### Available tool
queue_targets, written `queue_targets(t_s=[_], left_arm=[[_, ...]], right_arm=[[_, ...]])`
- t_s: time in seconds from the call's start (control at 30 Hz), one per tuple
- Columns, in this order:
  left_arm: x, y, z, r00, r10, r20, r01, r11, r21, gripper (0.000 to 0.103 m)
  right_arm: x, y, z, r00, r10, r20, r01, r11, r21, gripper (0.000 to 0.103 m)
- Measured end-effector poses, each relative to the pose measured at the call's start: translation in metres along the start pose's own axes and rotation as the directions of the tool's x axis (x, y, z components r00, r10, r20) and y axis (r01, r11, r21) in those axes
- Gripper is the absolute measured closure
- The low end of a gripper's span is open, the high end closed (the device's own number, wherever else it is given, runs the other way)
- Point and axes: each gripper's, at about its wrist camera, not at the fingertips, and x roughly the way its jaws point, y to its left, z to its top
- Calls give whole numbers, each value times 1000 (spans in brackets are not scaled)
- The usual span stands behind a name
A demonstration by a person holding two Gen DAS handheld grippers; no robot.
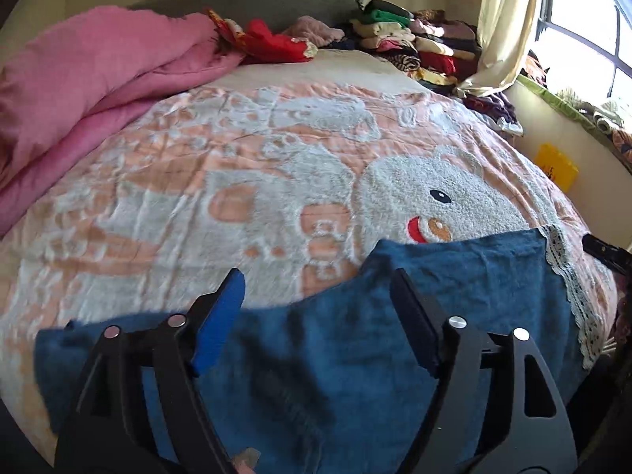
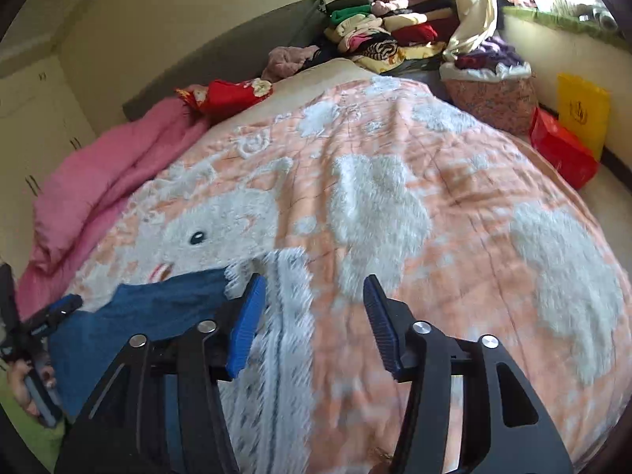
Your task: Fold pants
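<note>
While the blue pants [image 1: 454, 288] lie flat on the blanket [image 1: 197, 197] at the near edge of the bed, both grippers hang over them with jaws apart and nothing between the pads. In the left wrist view the left gripper [image 1: 320, 316] stands wide open above the blue cloth, its 2 fingers [image 1: 219, 316] clear of the fabric. The lace trim [image 1: 568, 288] runs down the pants' right side. In the right wrist view the right gripper [image 2: 312, 324] is open too, over the lace edge [image 2: 284, 316] and the bare blanket [image 2: 454, 197] beside it; blur hides whether a pad brushes the lace. The pants [image 2: 158, 308] spread to its left, and the left gripper [image 2: 59, 312] shows at that far side, with a hand [image 2: 27, 387] on its grip. A pink quilt [image 1: 98, 79] is bunched along the left of the bed, and stacked clothes [image 1: 414, 43] sit at the head.
</note>
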Motion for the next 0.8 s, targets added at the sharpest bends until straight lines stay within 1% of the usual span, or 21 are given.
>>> queue_targets(t_s=[0.07, 0.13, 0.2, 0.27, 0.3, 0.37, 0.4, 0.47, 0.57, 0.63, 0.67, 0.7, 0.73, 0.77, 0.8], left_arm=[[-10, 8, -10, 1000, -11, -11, 11, 1000, -10, 32], [-17, 14, -20, 999, -14, -31, 13, 1000, -19, 31], [-20, 17, -30, 998, -39, -52, 37, 999, -29, 31], [-21, 16, -39, 997, -28, -73, 27, 1000, -11, 31], [-20, 16, -45, 996, -27, -87, 26, 1000, -3, 30], [-14, 15, -54, 992, 0, -126, 3, 1000, 17, 29], [-8, 14, -61, 988, 21, -150, -17, 999, 33, 29], [-6, 14, -66, 988, 31, -154, -25, 999, 41, 28], [-6, 12, -68, 988, 39, -150, -31, 998, 56, 26], [-6, 13, -69, 988, 36, -150, -28, 998, 54, 26], [-6, 13, -69, 988, 35, -150, -28, 998, 54, 26], [-6, 14, -70, 988, 35, -150, -28, 998, 54, 26], [-6, 14, -70, 988, 37, -149, -28, 998, 56, 26], [-6, 14, -70, 988, 39, -149, -31, 998, 59, 26], [-6, 13, -71, 988, 42, -149, -33, 997, 65, 26]], right_arm=[[-13, 5, -10, 999, -2, -42, 2, 1000, -10, 45], [-25, 10, -19, 996, 20, -86, -23, 999, -33, 45], [-32, 18, -25, 993, 31, -117, -39, 997, -68, 45], [-37, 27, -30, 990, 30, -140, -45, 994, -99, 45], [-37, 30, -34, 986, 20, -163, -40, 992, -119, 45], [-35, 33, -43, 980, -10, -199, -17, 990, -137, 45], [-33, 32, -47, 974, -27, -225, -4, 991, -136, 45], [-31, 26, -55, 966, -45, -256, 14, 993, -121, 45], [-27, 19, -63, 955, -47, -294, 23, 996, -85, 45], [-21, 19, -68, 942, -30, -334, 5, 997, -76, 46], [-18, 21, -71, 934, -20, -357, -10, 997, -82, 49], [-15, 26, -74, 927, -20, -375, -22, 994, -107, 66], [-14, 34, -76, 926, -39, -377, -21, 988, -152, 75], [-16, 38, -76, 928, -52, -368, -15, 984, -176, 76], [-21, 42, -76, 934, -59, -352, -10, 982, -191, 81]])
